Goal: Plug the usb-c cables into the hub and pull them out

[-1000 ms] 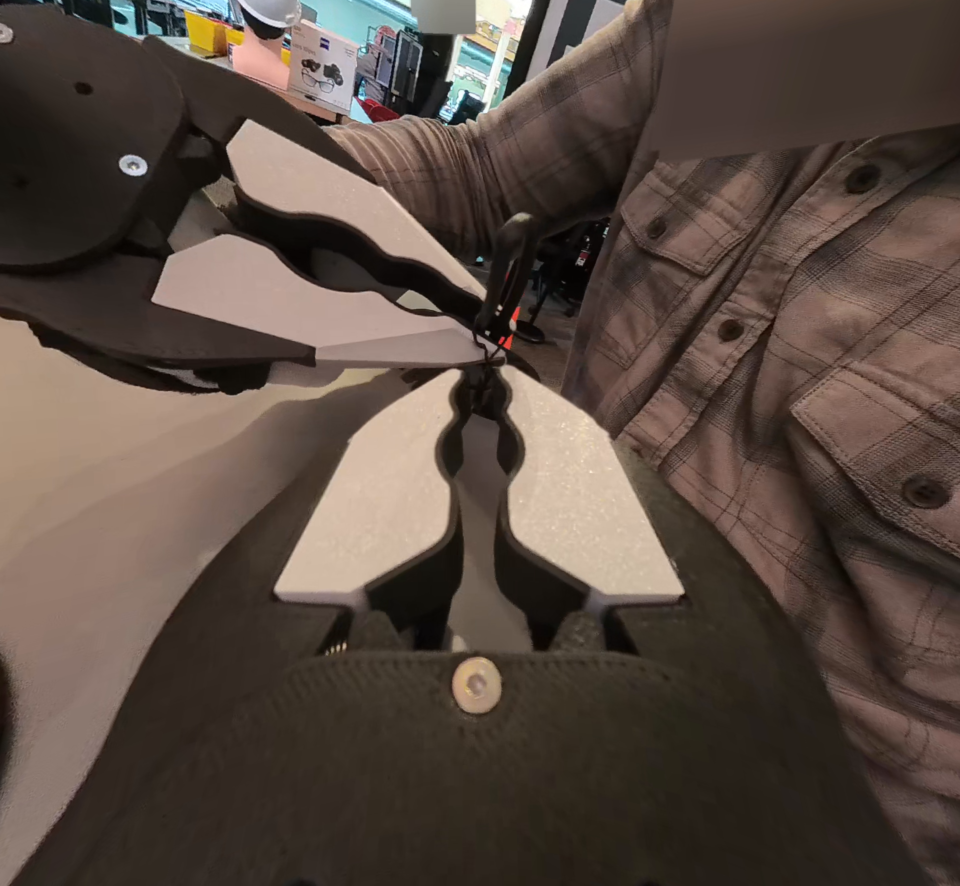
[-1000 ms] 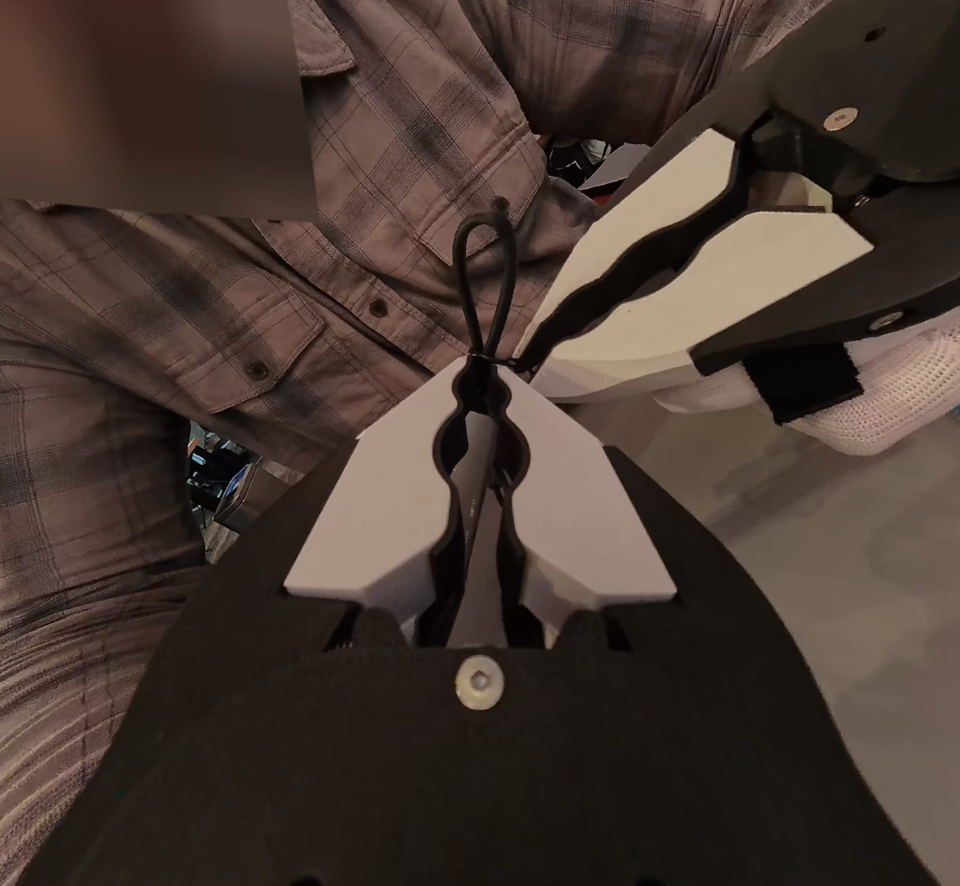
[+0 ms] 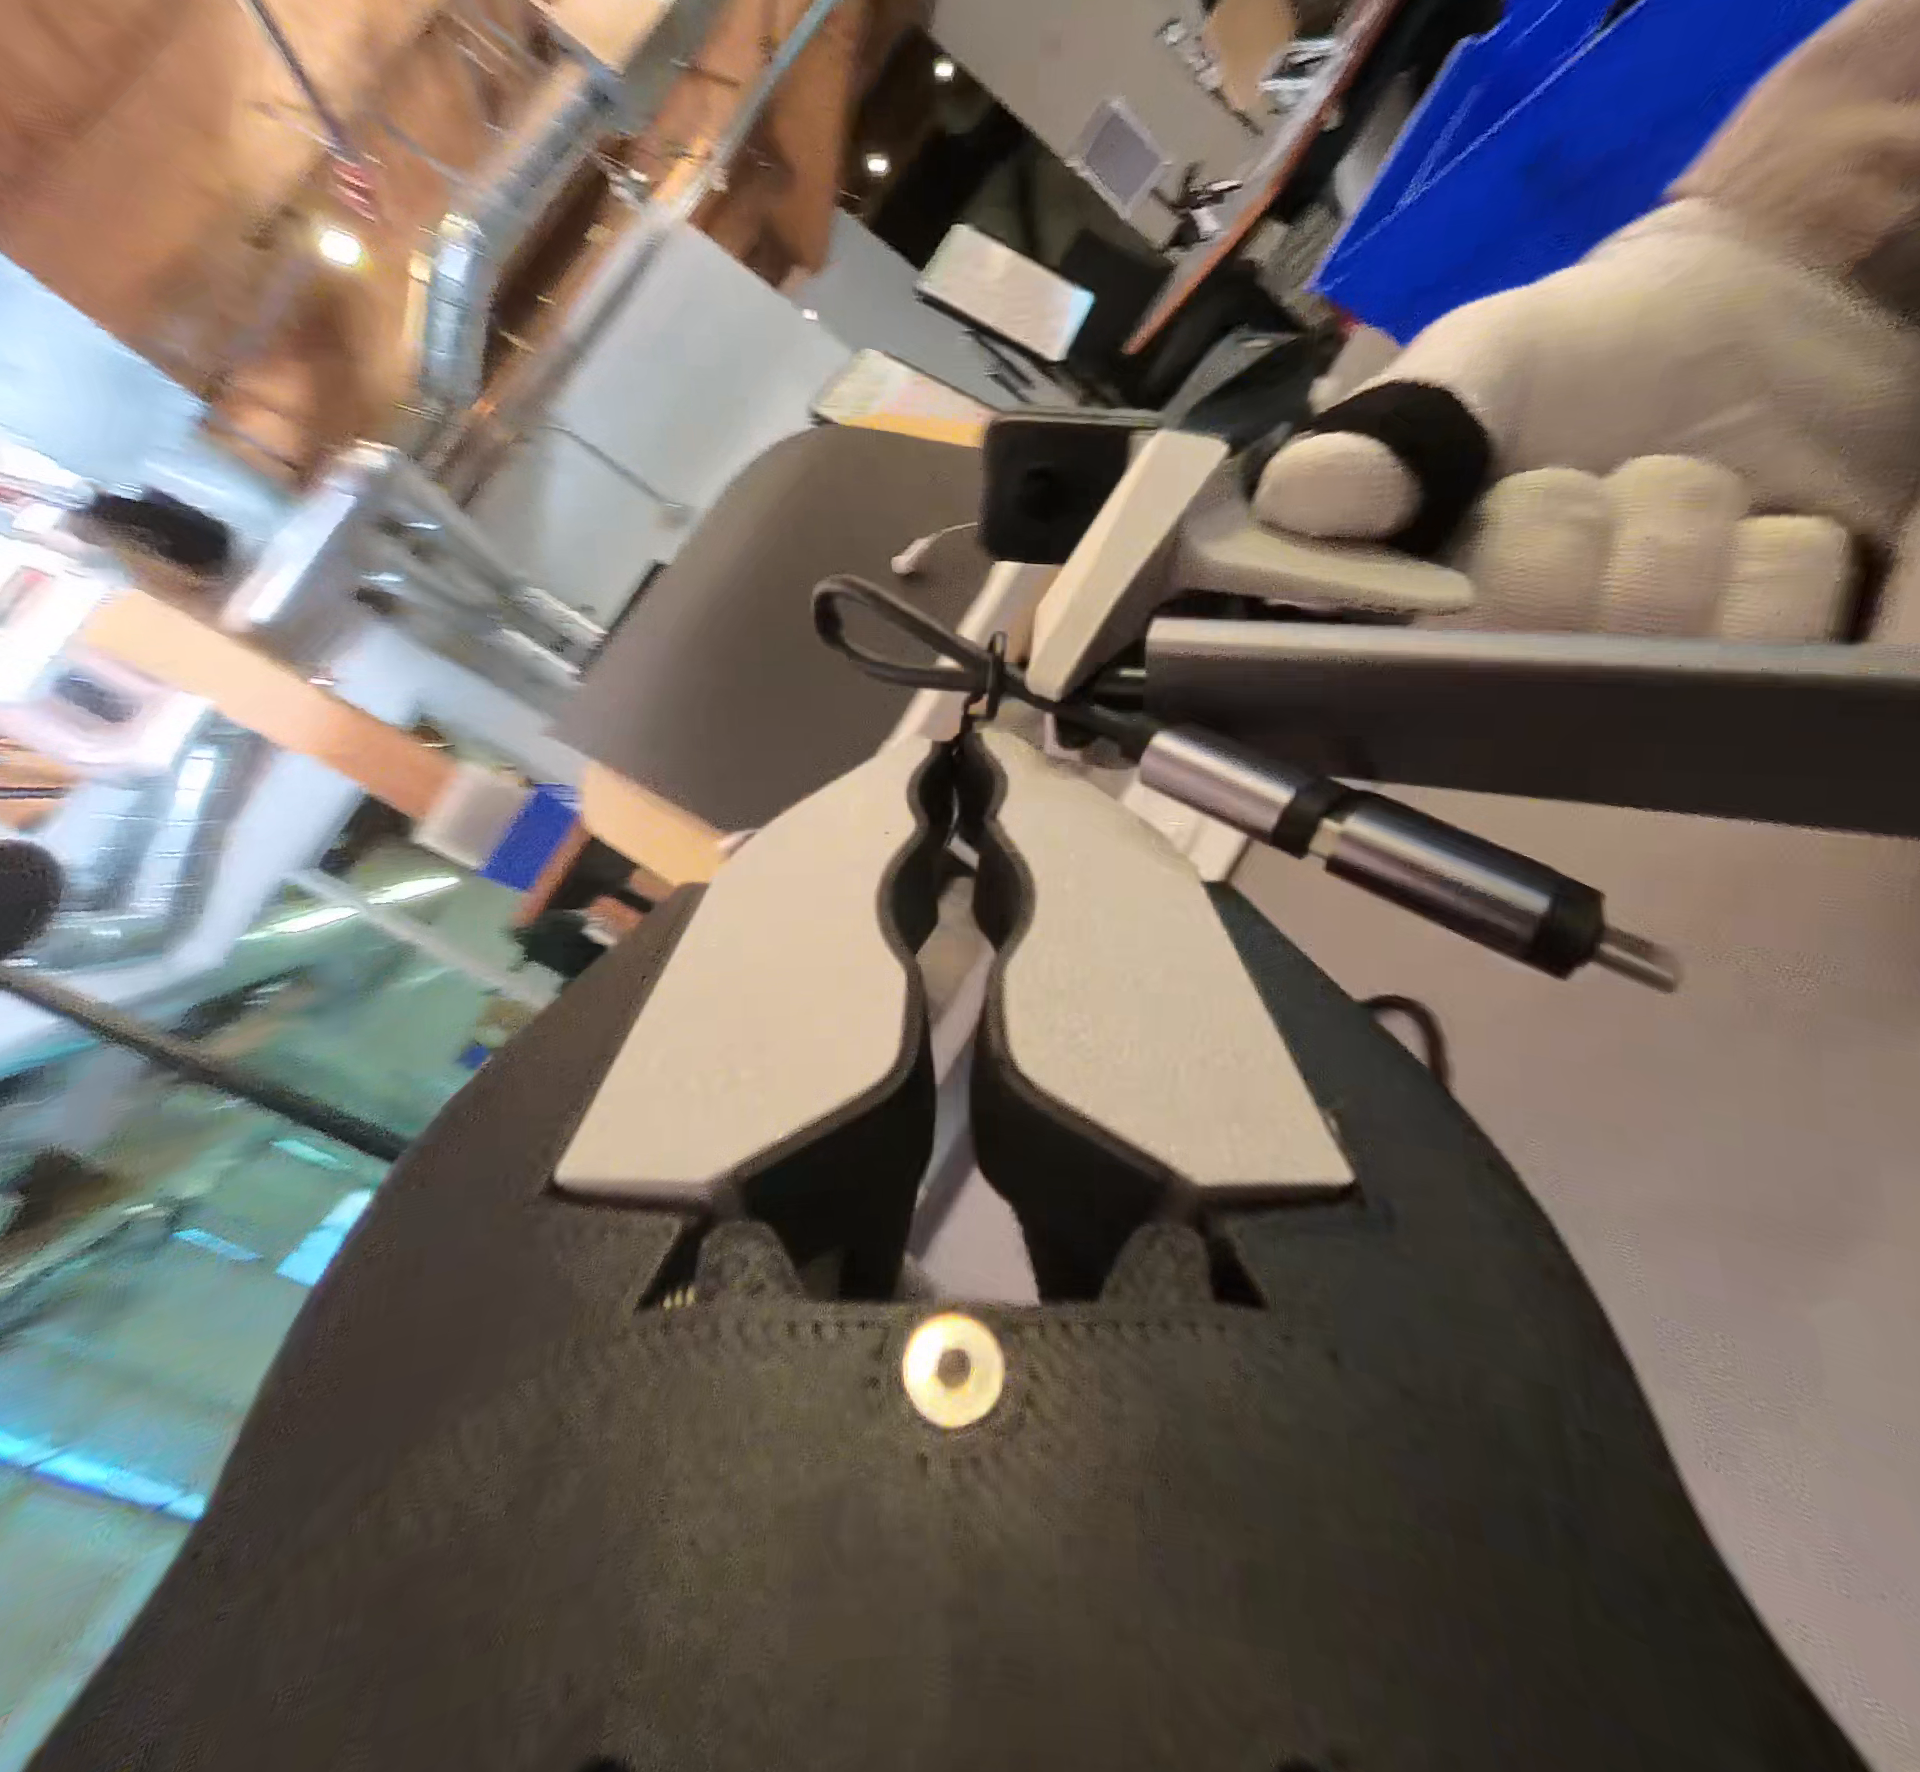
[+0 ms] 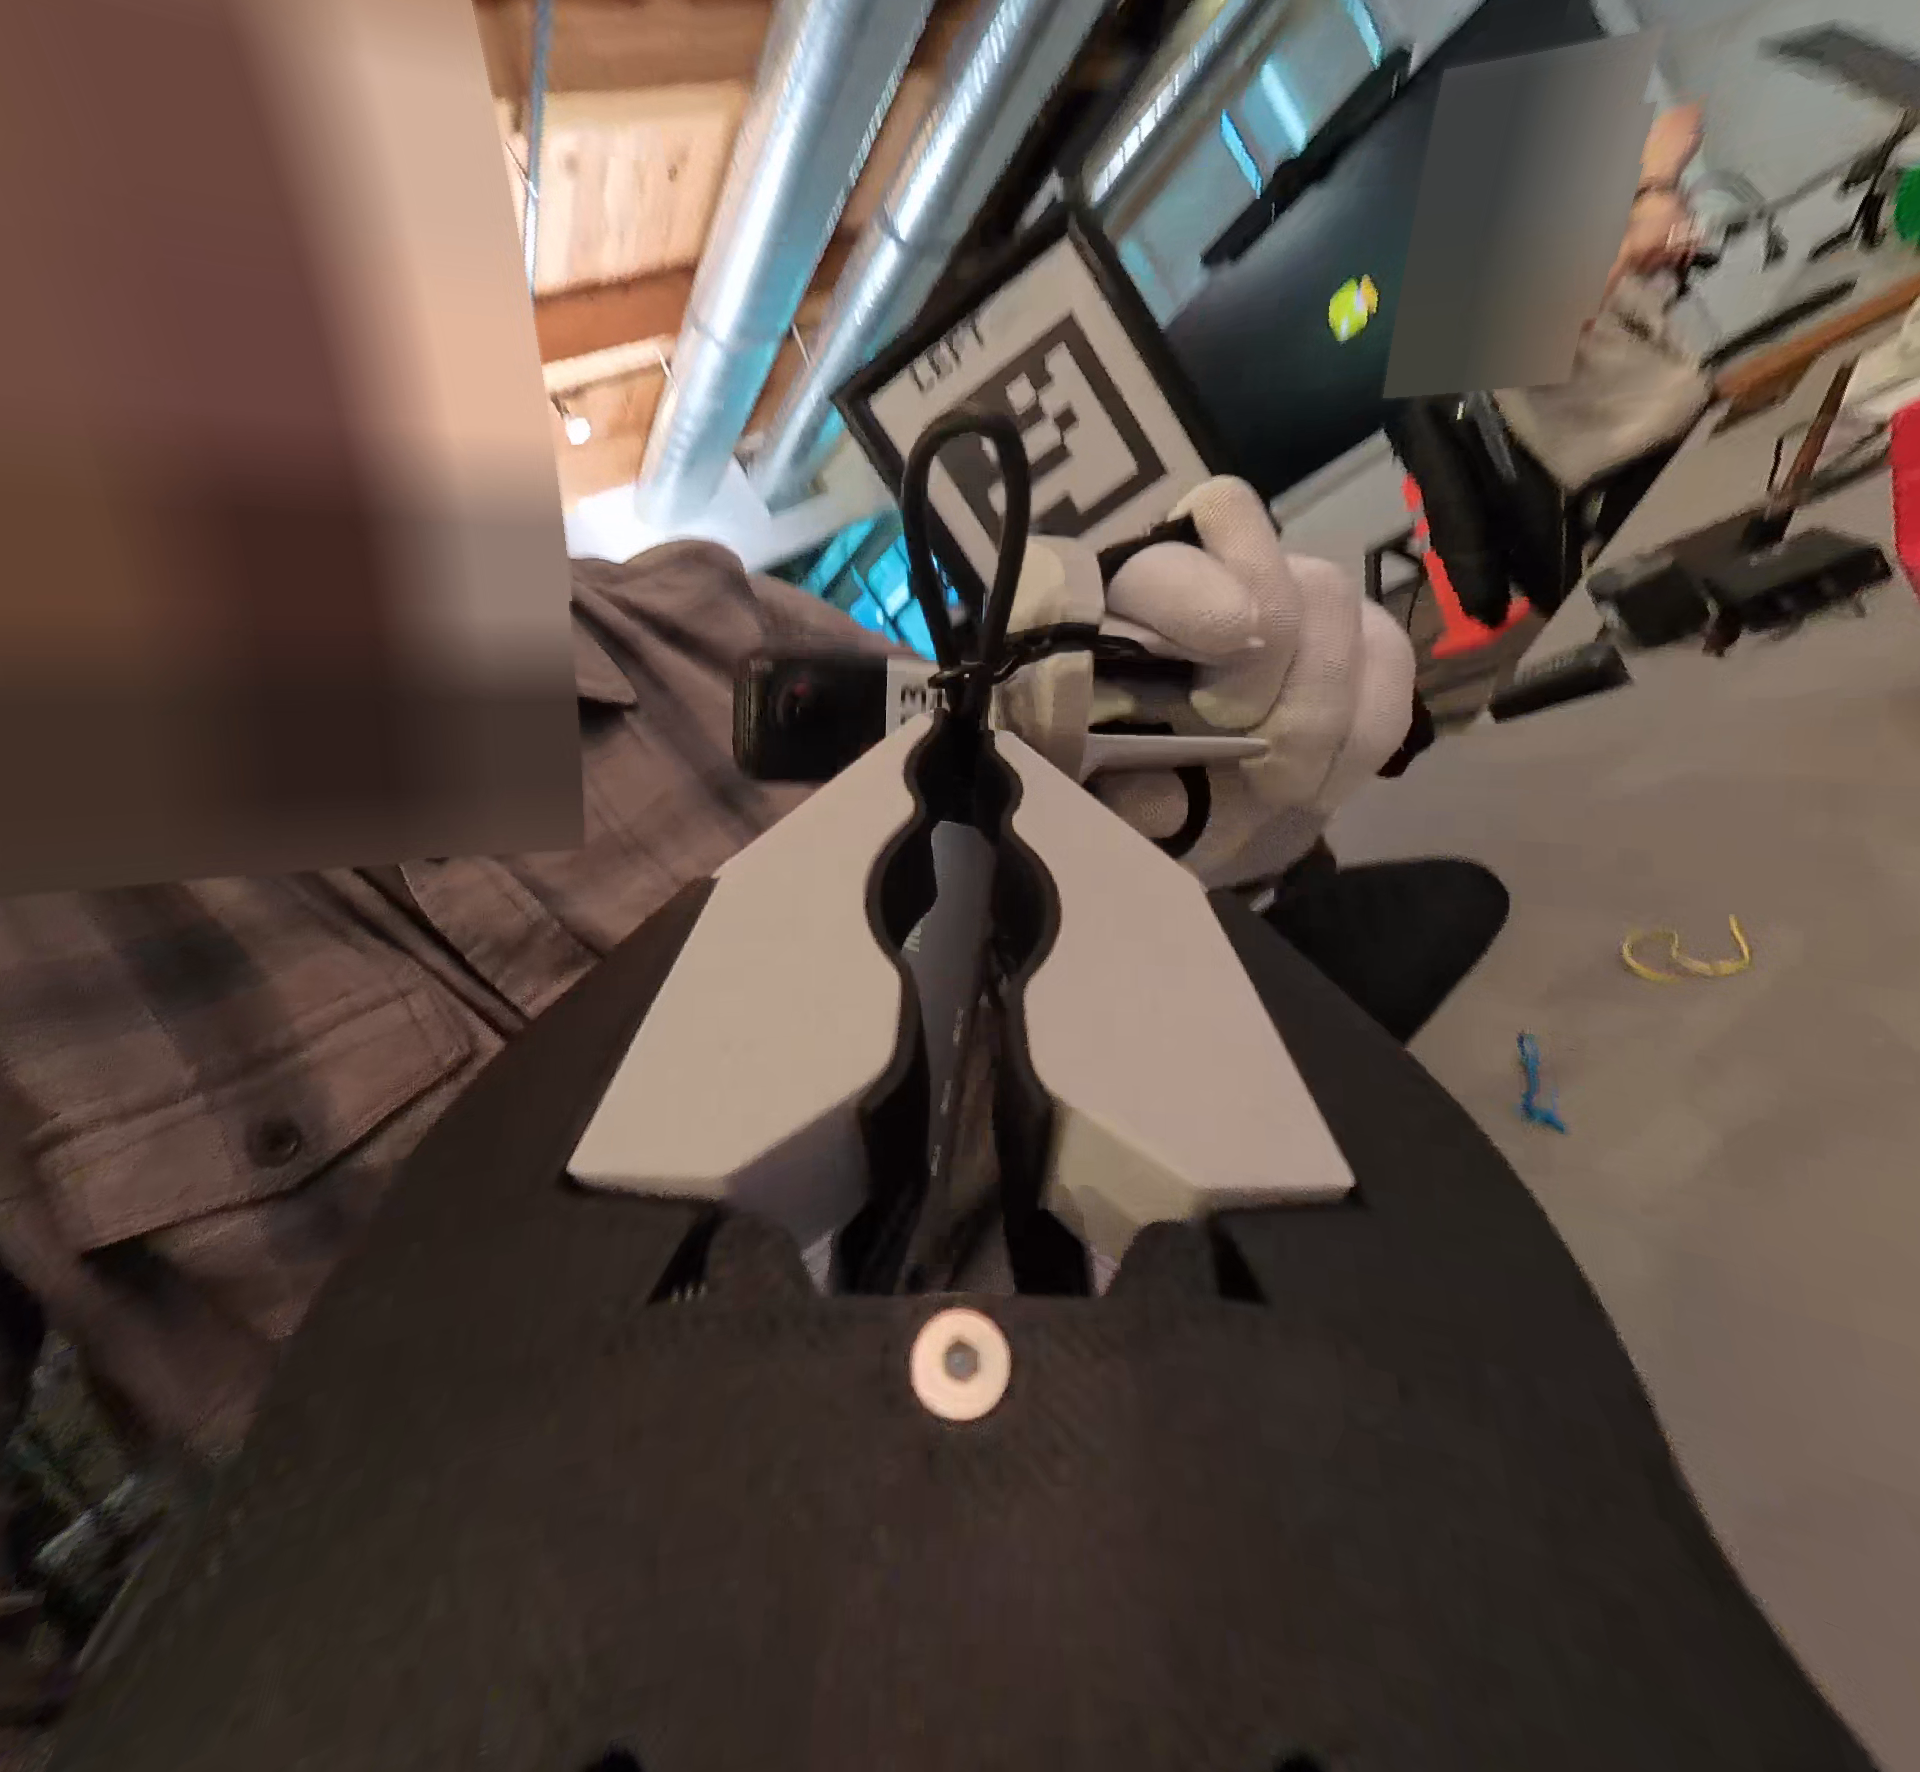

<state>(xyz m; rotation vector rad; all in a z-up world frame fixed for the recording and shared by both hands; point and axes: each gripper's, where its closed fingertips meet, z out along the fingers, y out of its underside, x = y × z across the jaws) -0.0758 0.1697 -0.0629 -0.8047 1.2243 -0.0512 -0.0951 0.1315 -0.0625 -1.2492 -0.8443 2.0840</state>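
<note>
A thin black usb-c cable is bundled into a loop [image 3: 878, 626] and bound by a black twist tie [image 3: 992, 683]. Its grey metal plug ends [image 3: 1361, 849] stick out to the right. My right gripper [image 4: 961, 735] is shut on the cable bundle, and the loop [image 4: 966, 517] stands above its tips. In the left wrist view the right gripper [image 3: 1049, 699] comes in from the right. My left gripper [image 3: 966, 746] is shut on a strand of the twist tie just below the knot. The left gripper's gloved hand [image 4: 1247, 642] shows behind the loop. No hub is in view.
The grey table [image 3: 1662, 1203] lies below, with a dark mat [image 3: 769, 642] beyond the grippers and blue bins [image 3: 1558, 112] at the back right. A yellow band [image 4: 1683, 953] and a blue tie [image 4: 1538, 1088] lie on the table. The person's plaid shirt [image 4: 312, 1047] is close on the left.
Both grippers have swung away from the person's torso and turned, still tip to tip on the bundle. The plug ends now show in the left wrist view.
</note>
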